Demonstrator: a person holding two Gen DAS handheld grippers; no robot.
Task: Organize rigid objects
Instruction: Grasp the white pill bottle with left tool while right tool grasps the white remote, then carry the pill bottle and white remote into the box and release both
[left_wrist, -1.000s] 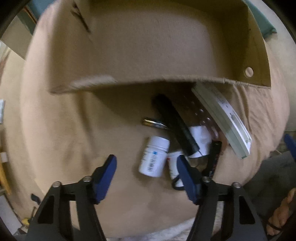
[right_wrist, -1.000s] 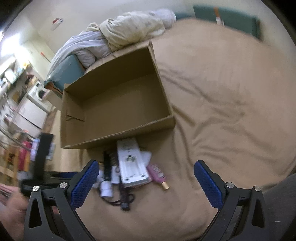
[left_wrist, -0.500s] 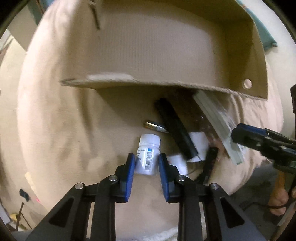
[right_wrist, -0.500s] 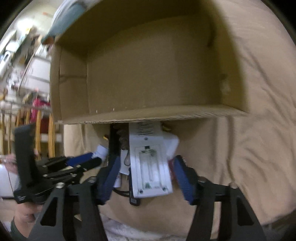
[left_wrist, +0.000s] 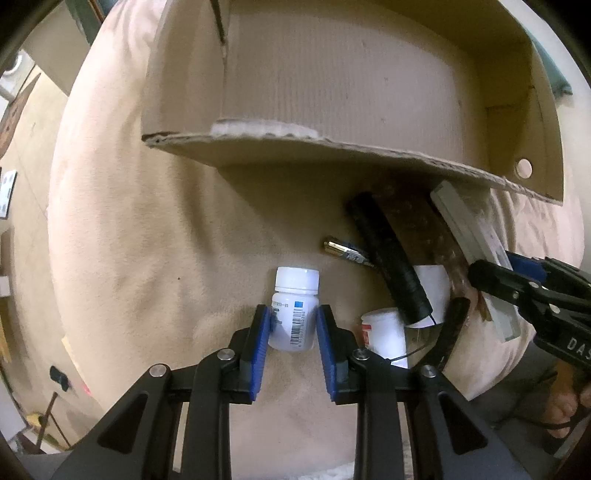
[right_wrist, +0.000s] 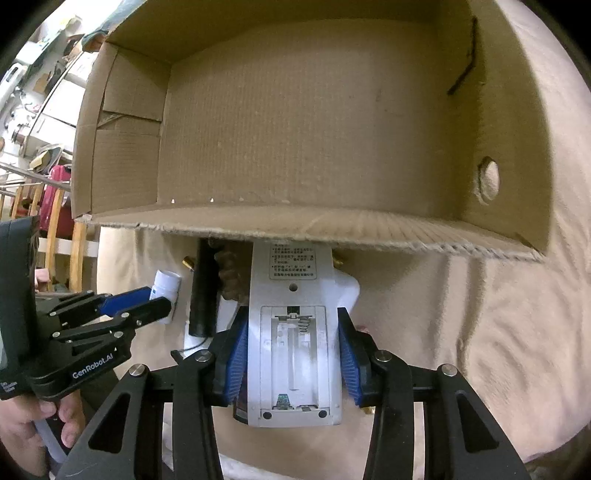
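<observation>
A white pill bottle lying on the tan blanket is clamped between the blue pads of the left gripper. The right gripper is being closed around a white remote, back side up with its battery bay uncovered, just before an empty cardboard box.
</observation>
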